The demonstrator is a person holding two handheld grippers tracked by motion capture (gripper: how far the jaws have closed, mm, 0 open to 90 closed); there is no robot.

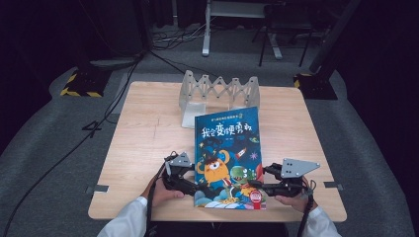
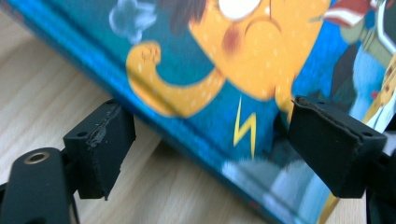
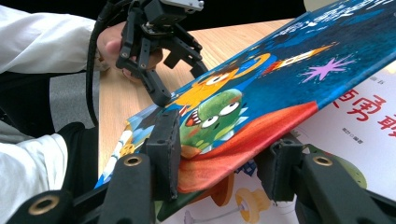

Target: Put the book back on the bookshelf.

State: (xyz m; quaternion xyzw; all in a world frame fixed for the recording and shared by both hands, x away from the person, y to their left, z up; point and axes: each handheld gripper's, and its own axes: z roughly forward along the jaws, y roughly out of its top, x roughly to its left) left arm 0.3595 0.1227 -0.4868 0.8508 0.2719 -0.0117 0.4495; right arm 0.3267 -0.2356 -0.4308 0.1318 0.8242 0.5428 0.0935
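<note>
A children's book (image 1: pixel 227 148) with a blue cover and cartoon monsters lies near the front middle of the wooden table (image 1: pixel 143 138). My left gripper (image 1: pixel 196 186) stands open at the book's left edge. In the left gripper view its jaws (image 2: pixel 210 154) straddle that edge (image 2: pixel 201 140), one pad over the wood and one over the cover, neither pressing. My right gripper (image 1: pixel 259 186) is at the lower right corner. In the right gripper view the cover (image 3: pixel 280 79) is lifted off the white page (image 3: pixel 355 126) and slants through the wide gap of my right gripper (image 3: pixel 219 163). The left gripper (image 3: pixel 182 84) shows beyond.
A grey accordion-style rack (image 1: pixel 217 91) stands at the back middle of the table, on a white base (image 1: pixel 192 117). Bare wood lies left and right of the book. Cables and stand feet (image 1: pixel 79 84) are on the grey floor behind the table.
</note>
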